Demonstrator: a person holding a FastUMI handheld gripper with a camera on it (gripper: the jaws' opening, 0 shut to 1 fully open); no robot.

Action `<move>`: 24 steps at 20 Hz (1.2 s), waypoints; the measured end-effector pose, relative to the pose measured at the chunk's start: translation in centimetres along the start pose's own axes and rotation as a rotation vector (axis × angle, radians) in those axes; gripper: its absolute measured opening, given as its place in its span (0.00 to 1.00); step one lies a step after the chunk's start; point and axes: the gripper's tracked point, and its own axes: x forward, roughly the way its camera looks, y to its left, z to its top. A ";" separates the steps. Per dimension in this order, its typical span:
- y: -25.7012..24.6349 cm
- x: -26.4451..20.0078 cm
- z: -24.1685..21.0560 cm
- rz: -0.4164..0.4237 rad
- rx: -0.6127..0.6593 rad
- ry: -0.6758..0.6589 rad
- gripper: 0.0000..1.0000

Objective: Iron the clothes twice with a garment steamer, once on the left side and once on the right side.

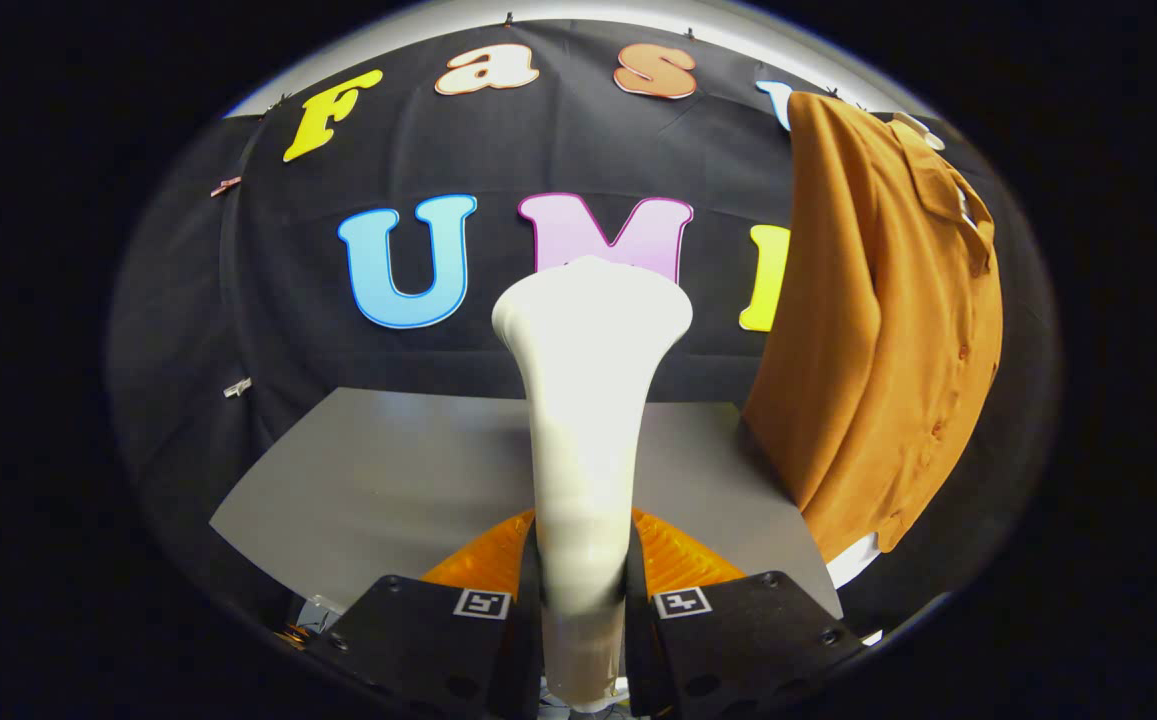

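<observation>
Nearest the lens, the tool has its two fingers closed on the handle of the steamer, one pressing from each side, and the white body rises straight up between them, widening to a flared head. Its steam face cannot be seen from this side (it appears to point away, toward the booth wall). Under it lies the grey counter, bare where it shows.

Off to the right of the fingers and somewhat beyond them hangs the shirt, a rust-orange button-up with its collar at the top and a row of buttons down its farther edge. The fabric drapes in a long curve with a soft fold running down the middle, its hem low by the counter's right corner. Steamer and shirt are well apart; nothing touches the cloth yet.

Judging from this, the step in hand is carrying the steamer across to begin a pass, and neither side looks ironed. To do it well, the person should swing the head to the right until its flat face sits square to the cloth, start high near the shoulder, and draw it down in one slow, even stroke, brushing the fabric lightly. Keeping the handle upright and the hold firm matters, since a tall body held low could tip. The buttons and collar are worth skirting, as the head might catch there.
</observation>
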 end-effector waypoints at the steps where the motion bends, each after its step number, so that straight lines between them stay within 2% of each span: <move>1: 0.0 -1.0 0.3 -0.009 0.005 -0.019 0.37; 7: 1.3 -8.0 1.0 -0.055 0.022 -0.130 0.37; 11: 0.4 -12.9 0.1 -0.132 0.039 -0.172 0.37; 17: -6.9 -19.1 -1.5 -0.325 0.106 -0.199 0.37; 21: -12.6 -20.0 -1.6 -0.410 0.150 -0.206 0.37; 24: -16.7 -19.1 -1.2 -0.427 0.156 -0.207 0.37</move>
